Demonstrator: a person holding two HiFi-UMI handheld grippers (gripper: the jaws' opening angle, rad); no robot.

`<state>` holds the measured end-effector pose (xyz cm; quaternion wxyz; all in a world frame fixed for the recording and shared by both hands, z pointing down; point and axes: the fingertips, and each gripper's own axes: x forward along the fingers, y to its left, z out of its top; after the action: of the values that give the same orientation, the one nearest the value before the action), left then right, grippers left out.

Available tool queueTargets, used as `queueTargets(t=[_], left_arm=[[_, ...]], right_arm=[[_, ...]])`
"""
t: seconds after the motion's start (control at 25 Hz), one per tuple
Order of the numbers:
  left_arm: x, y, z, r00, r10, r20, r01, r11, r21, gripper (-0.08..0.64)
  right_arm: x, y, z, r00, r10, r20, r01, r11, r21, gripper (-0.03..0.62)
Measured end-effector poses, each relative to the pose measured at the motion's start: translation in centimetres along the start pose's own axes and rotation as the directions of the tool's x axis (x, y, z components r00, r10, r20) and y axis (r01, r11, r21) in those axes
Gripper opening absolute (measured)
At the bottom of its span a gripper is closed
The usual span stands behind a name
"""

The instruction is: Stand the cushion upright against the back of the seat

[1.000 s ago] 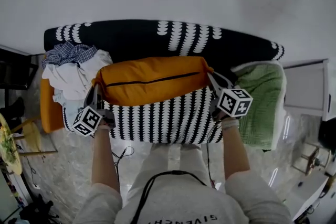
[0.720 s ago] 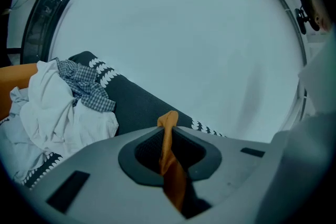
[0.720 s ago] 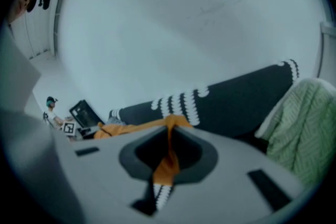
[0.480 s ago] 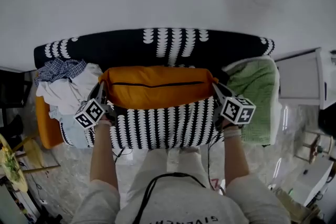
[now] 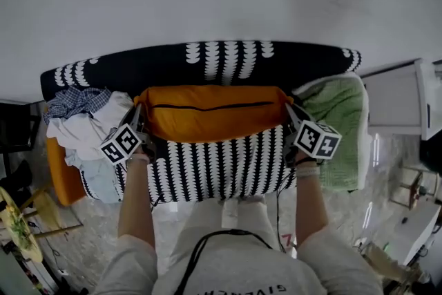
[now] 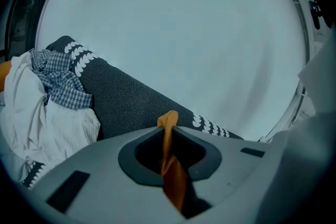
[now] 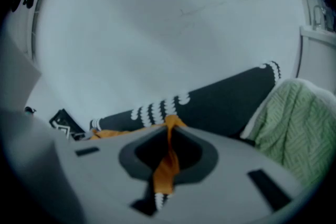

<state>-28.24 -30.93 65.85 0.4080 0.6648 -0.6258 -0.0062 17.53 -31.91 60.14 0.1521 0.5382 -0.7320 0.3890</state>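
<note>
While the left gripper (image 5: 139,114) and right gripper (image 5: 289,109) each pinch a top corner, the cushion (image 5: 214,122) hangs upright before the sofa backrest (image 5: 159,65).
Tilted a second ago, its orange top edge now lies level.

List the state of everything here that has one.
cushion: held up by two corners, zip closed.
left gripper: shut on a cushion corner.
right gripper: shut on a cushion corner.
clothes: crumpled heap on the sofa.
green blanket: draped over the sofa's end.
</note>
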Motion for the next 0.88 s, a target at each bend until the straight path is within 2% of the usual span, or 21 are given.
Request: queueTargets(t=[0.44, 0.88], left_arm=[[2.1, -0.9, 2.2, 0.999, -0.013, 0.05, 0.014, 1.0, -0.009, 0.064], [4.4, -1.1, 2.5, 1.0, -0.009, 0.025, 0.009, 1.0, -0.023, 0.065]], right_arm=[[3.6, -0.9, 3.4, 0.997, -0.056, 0.045, 0.058, 0.997, -0.041, 0.041], [6.4, -2.1, 5.3, 0.994, -0.102, 0.044, 0.105, 0.992, -0.076, 0.041]])
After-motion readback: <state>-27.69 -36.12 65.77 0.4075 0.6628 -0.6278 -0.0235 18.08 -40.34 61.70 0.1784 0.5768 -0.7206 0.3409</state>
